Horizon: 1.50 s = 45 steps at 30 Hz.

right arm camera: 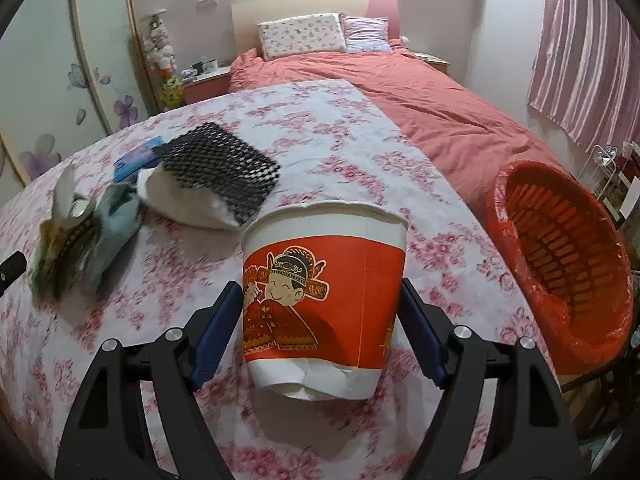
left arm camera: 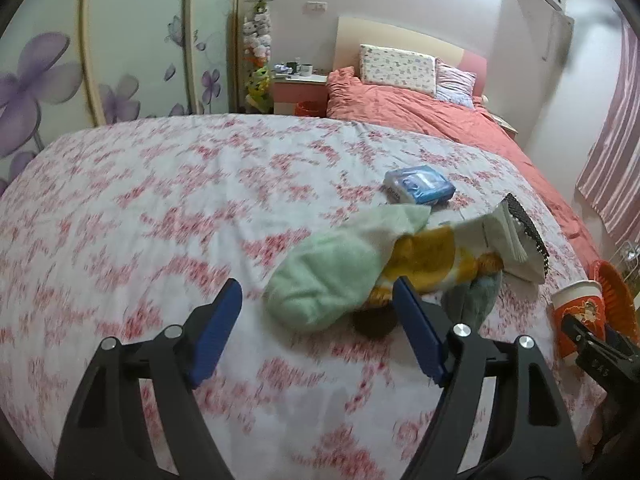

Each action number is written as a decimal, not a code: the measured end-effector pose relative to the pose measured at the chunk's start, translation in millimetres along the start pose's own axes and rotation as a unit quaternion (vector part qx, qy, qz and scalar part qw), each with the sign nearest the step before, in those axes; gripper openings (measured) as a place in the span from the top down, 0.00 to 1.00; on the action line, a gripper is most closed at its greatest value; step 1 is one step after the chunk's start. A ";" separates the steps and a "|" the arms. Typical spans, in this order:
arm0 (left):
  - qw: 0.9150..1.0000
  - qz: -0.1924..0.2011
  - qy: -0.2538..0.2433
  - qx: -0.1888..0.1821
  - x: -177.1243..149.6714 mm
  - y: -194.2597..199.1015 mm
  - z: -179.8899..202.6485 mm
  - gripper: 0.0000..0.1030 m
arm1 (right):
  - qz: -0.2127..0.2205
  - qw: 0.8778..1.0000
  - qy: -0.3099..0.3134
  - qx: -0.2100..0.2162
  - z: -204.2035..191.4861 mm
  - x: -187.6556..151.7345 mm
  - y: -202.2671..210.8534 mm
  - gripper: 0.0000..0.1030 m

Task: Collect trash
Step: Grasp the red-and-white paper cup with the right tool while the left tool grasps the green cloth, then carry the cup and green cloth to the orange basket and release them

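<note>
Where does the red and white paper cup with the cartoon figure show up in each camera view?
Left wrist view: the red and white paper cup stands at the far right edge, just left of the orange plastic basket.
Right wrist view: the cup fills the lower centre, between the right hand-held gripper's blue pads.
Shared landmark: the black mesh sheet on the floral bedspread.

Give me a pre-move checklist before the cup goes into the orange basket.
1. Right claw closed on the red paper cup: ok, both pads sit against its sides.
2. Cup undamaged: not ok, its bottom edge looks crumpled.
3. Orange basket within sight and mouth unobstructed: ok, lined and tilted toward the cup.
4. Path from cup to basket free: ok, only bedspread between.
5. Left claw empty: ok, open near the green cloth.
6. Cup empty inside: cannot tell.
</note>
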<state>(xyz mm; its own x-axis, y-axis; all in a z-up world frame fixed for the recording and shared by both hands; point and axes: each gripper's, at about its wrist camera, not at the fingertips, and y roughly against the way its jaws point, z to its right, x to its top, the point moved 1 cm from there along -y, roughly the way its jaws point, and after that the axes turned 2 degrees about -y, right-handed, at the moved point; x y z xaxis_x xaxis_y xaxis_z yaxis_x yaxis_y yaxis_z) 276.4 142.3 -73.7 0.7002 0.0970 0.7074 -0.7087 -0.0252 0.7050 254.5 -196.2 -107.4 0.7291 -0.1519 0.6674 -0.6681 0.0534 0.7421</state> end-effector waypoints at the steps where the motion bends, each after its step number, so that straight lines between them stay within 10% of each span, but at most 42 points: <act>1: 1.000 -0.001 -0.005 0.002 2.0 -2.2 2.1 0.26 | 0.001 1.000 -0.001 -0.003 0.7 1.9 -0.9 0.25; 25: 0.999 -0.023 -0.039 0.020 14.2 -31.1 20.3 0.38 | -0.026 0.999 -0.032 0.009 21.5 10.0 -15.5 0.27; 30: 0.999 -0.033 -0.031 -0.016 18.7 -35.4 18.7 0.87 | -0.021 0.999 -0.038 0.023 23.7 9.7 -12.8 0.29; 45: 0.999 0.006 0.009 -0.031 37.6 -0.1 2.5 0.93 | 0.032 0.998 -0.024 0.043 23.1 19.5 22.2 0.30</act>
<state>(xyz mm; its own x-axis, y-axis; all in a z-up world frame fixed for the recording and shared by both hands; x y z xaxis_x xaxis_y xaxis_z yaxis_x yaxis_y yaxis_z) 303.0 143.5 -47.1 0.6907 0.1142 0.7140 -0.7211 0.0354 0.6919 250.6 -220.8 -79.4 0.6778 -0.1986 0.7079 -0.7250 -0.0206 0.6884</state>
